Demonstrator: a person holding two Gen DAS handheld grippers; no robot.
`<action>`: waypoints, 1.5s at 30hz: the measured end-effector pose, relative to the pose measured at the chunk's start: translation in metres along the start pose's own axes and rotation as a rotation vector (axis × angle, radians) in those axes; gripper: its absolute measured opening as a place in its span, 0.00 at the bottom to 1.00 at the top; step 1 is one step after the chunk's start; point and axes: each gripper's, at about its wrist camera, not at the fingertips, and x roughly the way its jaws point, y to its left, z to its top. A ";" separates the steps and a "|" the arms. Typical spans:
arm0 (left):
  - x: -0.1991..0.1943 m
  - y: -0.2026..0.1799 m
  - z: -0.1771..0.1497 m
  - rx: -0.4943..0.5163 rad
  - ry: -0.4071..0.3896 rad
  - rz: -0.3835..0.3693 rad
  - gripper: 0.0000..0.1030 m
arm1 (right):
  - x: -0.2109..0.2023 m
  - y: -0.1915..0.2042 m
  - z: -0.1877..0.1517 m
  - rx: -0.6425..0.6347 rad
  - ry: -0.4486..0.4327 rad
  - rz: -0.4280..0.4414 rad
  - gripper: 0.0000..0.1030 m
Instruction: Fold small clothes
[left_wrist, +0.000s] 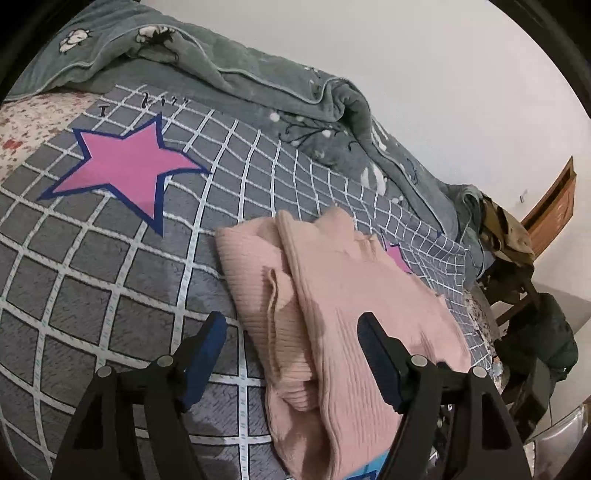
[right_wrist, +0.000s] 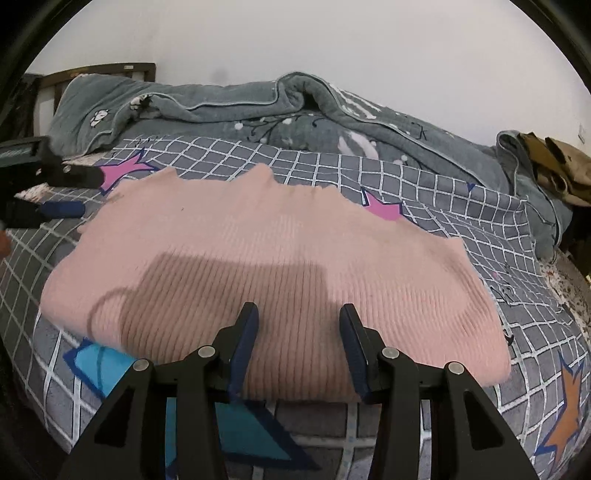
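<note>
A pink ribbed knit sweater lies folded on the bed; it also shows in the left wrist view, with layers stacked and a folded edge on its left. My left gripper is open and empty, above the sweater's left edge, one finger over the bedspread. It also appears at the left of the right wrist view. My right gripper is open and empty, just above the sweater's near edge.
The bed has a grey grid bedspread with a pink star. A rumpled grey-green blanket lies along the wall side. Tan clothing sits at the far right. A dark chair with clothes stands beside the bed.
</note>
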 end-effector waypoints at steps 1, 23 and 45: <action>0.002 0.001 -0.001 0.000 0.007 0.003 0.70 | 0.003 0.001 0.003 0.000 -0.005 -0.005 0.42; 0.023 -0.010 -0.009 0.058 0.062 0.036 0.78 | 0.000 -0.003 0.000 0.027 0.015 -0.001 0.42; 0.025 -0.011 -0.010 0.057 0.065 0.027 0.78 | -0.013 -0.006 -0.007 0.060 0.027 0.026 0.43</action>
